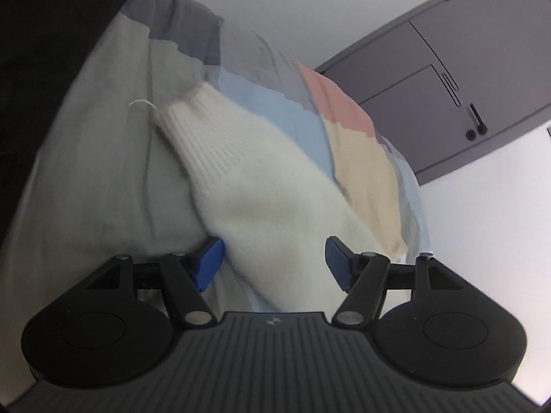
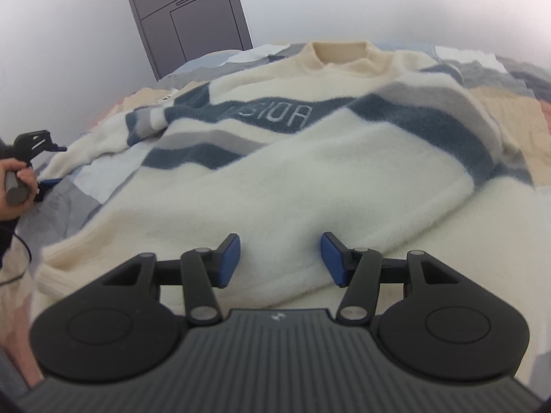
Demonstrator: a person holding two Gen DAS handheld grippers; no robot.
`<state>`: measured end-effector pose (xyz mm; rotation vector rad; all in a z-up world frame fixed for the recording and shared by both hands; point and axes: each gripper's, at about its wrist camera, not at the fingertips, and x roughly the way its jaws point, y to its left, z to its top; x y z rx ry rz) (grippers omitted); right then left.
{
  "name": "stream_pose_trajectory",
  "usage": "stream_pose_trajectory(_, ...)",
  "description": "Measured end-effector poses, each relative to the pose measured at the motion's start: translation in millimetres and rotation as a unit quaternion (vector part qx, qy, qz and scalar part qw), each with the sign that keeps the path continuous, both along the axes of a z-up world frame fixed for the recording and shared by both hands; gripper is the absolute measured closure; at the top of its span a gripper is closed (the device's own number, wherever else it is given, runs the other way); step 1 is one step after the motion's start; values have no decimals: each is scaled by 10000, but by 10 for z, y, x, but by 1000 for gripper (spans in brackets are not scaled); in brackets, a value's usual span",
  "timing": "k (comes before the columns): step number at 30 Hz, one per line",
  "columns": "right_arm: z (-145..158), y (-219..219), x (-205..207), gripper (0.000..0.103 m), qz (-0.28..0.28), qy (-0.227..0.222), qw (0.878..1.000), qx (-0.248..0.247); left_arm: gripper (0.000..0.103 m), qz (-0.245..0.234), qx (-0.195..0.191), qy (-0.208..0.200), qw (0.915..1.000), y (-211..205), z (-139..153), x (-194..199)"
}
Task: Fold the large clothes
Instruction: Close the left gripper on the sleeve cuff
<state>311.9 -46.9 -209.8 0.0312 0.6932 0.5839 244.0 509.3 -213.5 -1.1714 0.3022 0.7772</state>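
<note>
1. Fluffy cream sweater with blue-grey and grey stripes and pale lettering across the chest lies spread out, front up, on a bed covered by a patchwork bedspread of pale blue, beige, pink and grey blocks; its collar points toward the far side.
2. Right gripper hovers low over the sweater's plain cream lower part, jaws spread wide with nothing between the blue pads.
3. Left gripper has its jaws spread too; the sweater's cream sleeve, with its ribbed cuff pointing away, runs through the gap between the blue pads, unpinched.
4. Seen from the right wrist, the left gripper sits at the far left edge by the sleeve end, held by the person's hand.
5. Grey door with a black handle stands in the white wall beyond the bed.
</note>
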Motion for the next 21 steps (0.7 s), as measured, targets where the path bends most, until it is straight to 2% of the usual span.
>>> stream_pose_trajectory(4, -44, 66, 93, 47, -43, -42, 10000, -54, 34, 48, 194, 211, 9996, 89, 48, 164)
stream_pose_trajectory(7, -57, 104, 143, 46, -74, -66, 9999, -83, 36, 278, 184, 297, 9990, 187, 88, 252)
stream_pose_trajectory(9, -66, 131, 150, 45, -66, -112, 9998, -143, 43, 329, 182, 579, 9976, 259, 98, 341)
stream_pose_trajectory(10, -69, 142, 150, 45, -62, -133, 9998, -162, 50, 294, 238, 766, 9963, 283, 109, 397)
stream_pose_trajectory(11, -73, 150, 154, 44, -62, -147, 9997, -175, 53, 241, 344, 906, 9950, 295, 121, 448)
stream_pose_trajectory(16, -76, 183, 167, 44, -78, -196, 9995, -236, 81, -111, 784, 1253, 9890, 271, 259, 597)
stream_pose_trajectory(19, -75, 216, 180, 42, -43, -255, 9992, -305, 86, -311, 1159, 1391, 9830, 202, 499, 655)
stream_pose_trajectory(21, -76, 204, 188, 43, -9, -250, 9993, -282, 86, -541, 1587, 1538, 9738, 110, 733, 711)
